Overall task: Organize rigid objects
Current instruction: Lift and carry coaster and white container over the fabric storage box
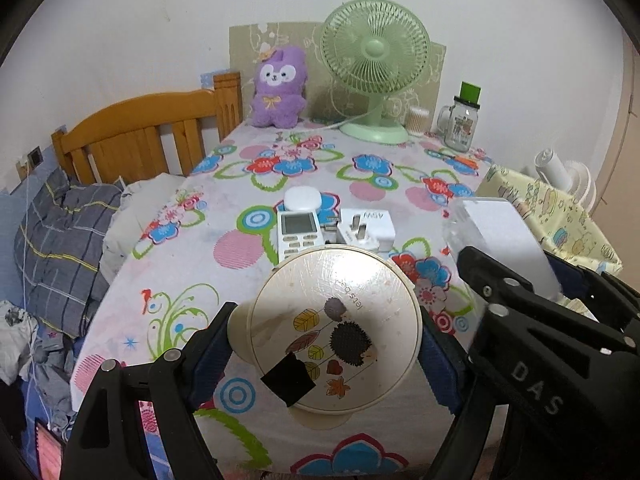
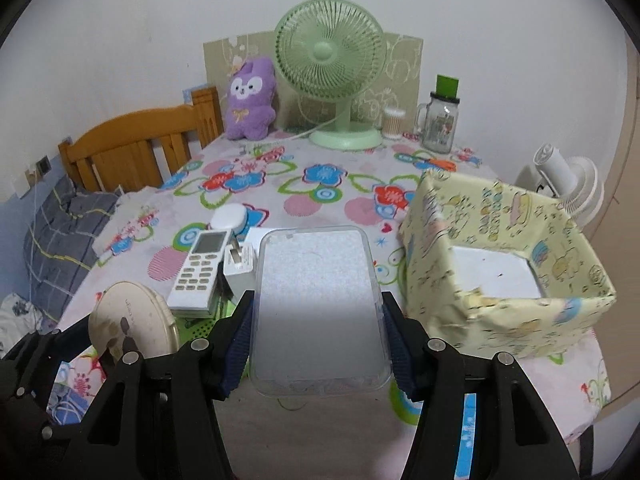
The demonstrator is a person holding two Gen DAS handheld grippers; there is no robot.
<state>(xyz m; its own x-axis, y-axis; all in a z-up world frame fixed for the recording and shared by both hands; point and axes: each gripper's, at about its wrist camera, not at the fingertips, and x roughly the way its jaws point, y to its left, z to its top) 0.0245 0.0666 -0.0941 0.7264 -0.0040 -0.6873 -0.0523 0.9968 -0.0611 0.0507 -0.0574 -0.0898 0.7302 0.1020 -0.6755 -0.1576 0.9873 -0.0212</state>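
The left claw (image 1: 324,344) squeezes one round lid (image 1: 334,330). The right claw (image 2: 318,344) squeezes one clear case (image 2: 318,300). One remote (image 2: 200,268), one plug (image 1: 366,228) and one box (image 2: 508,312) sit on the desk (image 2: 280,184).

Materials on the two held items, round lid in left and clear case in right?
Round lid: looks like hard cream plastic, glossy, judging by the bright glare and fine scuffs across its printed hedgehog face. Clear case: translucent, frosted back with clearer raised rim and rounded corners; probably soft plastic or silicone, but flexibility can't be told.
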